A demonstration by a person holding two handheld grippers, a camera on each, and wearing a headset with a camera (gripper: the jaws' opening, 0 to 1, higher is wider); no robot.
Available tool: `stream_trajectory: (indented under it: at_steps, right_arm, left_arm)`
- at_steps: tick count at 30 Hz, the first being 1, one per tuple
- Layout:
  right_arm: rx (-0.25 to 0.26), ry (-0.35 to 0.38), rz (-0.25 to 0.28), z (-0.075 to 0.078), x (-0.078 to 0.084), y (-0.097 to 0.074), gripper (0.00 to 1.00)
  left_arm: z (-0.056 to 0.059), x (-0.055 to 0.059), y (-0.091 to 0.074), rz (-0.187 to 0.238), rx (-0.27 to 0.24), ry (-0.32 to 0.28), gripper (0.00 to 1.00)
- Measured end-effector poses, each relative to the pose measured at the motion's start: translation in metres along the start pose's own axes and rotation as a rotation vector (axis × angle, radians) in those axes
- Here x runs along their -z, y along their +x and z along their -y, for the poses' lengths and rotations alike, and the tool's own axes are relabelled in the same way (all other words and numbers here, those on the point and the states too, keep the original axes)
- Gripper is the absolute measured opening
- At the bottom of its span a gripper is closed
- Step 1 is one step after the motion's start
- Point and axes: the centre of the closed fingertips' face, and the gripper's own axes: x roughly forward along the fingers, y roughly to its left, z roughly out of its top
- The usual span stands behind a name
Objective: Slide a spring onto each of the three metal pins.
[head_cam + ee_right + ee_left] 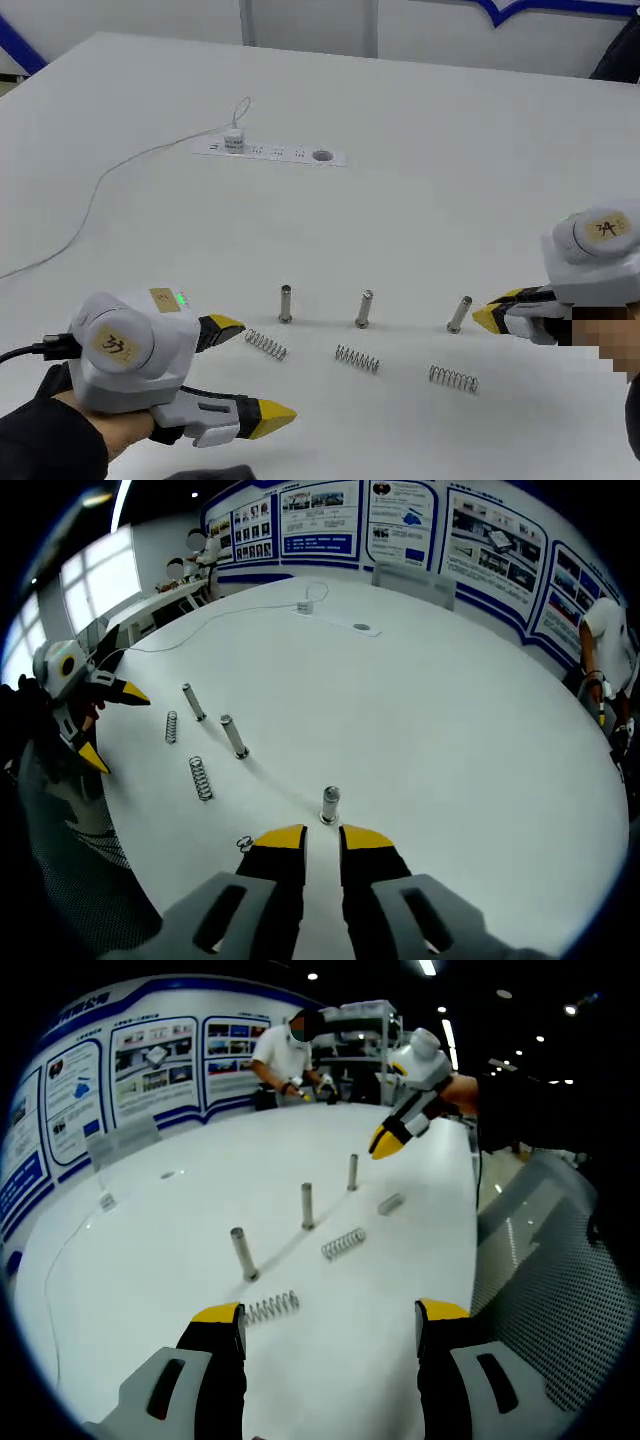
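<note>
Three metal pins stand upright in a row on the white table: the left pin (285,303), middle pin (364,308) and right pin (459,314). A spring lies flat in front of each: left spring (265,344), middle spring (357,358), right spring (453,378). My left gripper (250,370) is open at the near left, its jaws level with the left spring (271,1307), holding nothing. My right gripper (492,316) is shut and empty, its tips just right of the right pin (329,805). All pins are bare.
A white socket strip (270,152) with a plugged-in cable (110,180) lies flat at the back of the table. The table's near edge (470,1290) runs close beside the springs. A person (285,1055) works at a far table.
</note>
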Motion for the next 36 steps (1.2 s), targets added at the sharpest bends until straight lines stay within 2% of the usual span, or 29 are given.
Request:
stream_trajectory:
  at_steps: [4,11,20,27,31,36]
  right_arm:
    - [-0.028,-0.008,-0.004,-0.006,0.007,-0.001,0.15]
    - [-0.146,-0.089,-0.051,-0.033,0.019,0.007,0.15]
    - [-0.263,-0.292,-0.166,-0.062,0.029,0.023,0.15]
    - [-0.28,-0.442,-0.248,-0.069,0.029,0.035,0.15]
    - [-0.292,-0.487,-0.275,-0.071,0.028,0.039,0.15]
    - [-0.308,-0.577,-0.35,-0.071,0.035,0.045,0.14]
  left_arm:
    - [0.001,0.001,0.001,-0.007,0.003,0.003,0.71]
    - [0.002,0.003,0.001,-0.017,0.004,0.003,0.71]
    - [-0.001,0.003,0.0,-0.014,-0.007,-0.005,0.7]
    - [-0.003,0.002,-0.001,-0.009,-0.013,-0.009,0.7]
    - [-0.004,0.002,-0.002,-0.004,-0.017,-0.013,0.7]
    - [-0.004,0.001,-0.002,0.002,-0.017,-0.012,0.7]
